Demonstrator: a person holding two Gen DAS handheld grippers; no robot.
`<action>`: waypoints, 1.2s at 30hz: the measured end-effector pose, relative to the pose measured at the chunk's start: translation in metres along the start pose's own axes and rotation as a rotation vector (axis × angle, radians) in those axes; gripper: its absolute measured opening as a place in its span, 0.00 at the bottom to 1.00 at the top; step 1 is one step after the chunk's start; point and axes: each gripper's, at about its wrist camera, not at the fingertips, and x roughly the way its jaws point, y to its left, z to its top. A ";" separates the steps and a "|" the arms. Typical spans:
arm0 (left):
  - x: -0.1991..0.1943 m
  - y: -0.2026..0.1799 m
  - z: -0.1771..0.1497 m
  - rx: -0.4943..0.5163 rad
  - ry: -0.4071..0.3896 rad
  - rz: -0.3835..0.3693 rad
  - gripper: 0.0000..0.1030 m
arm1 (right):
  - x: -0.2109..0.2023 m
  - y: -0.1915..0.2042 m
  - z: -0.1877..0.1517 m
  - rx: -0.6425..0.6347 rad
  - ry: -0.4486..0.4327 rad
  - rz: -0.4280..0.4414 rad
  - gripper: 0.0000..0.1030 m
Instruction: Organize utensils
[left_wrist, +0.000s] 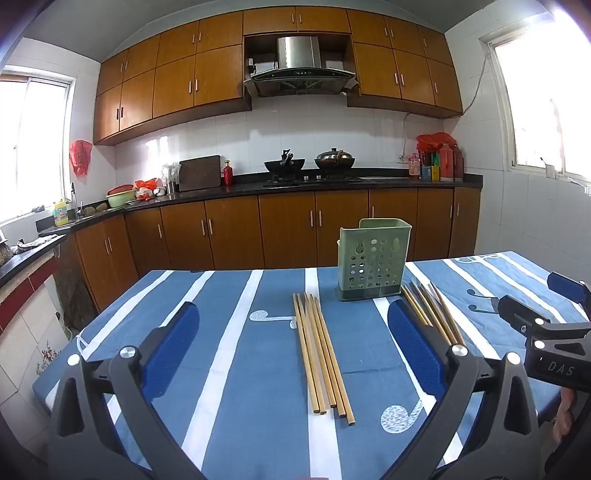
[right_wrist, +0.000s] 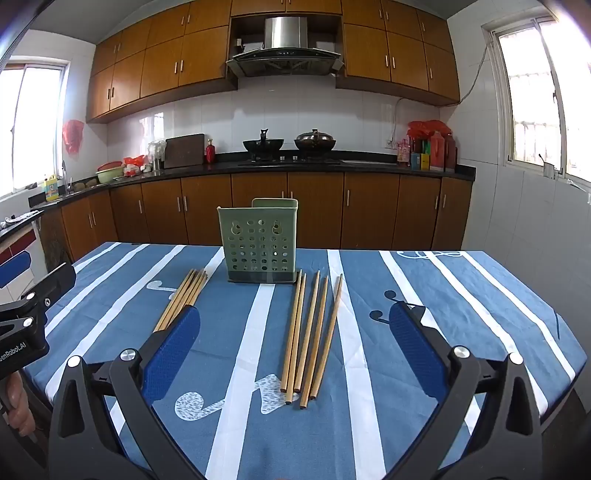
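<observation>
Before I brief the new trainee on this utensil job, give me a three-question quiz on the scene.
1. True or false: the green holder already has chopsticks standing in it.
2. How many chopstick bundles lie on the table? A) one B) two C) three
3. Fill in: both the left gripper and the right gripper are ____.

Key:
1. False; no chopstick shows above its rim.
2. B: the left bundle and the right bundle, either side of the holder.
3. Open, holding nothing.
</observation>
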 end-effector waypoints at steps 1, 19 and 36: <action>0.000 0.000 0.000 -0.001 -0.001 0.000 0.96 | 0.000 0.000 0.000 0.000 0.000 0.000 0.98; 0.000 0.000 0.000 0.001 0.004 0.000 0.96 | 0.000 -0.001 0.000 0.001 -0.002 0.000 0.98; 0.000 0.000 0.000 0.001 0.007 0.000 0.96 | -0.001 0.001 -0.001 0.001 -0.002 0.000 0.98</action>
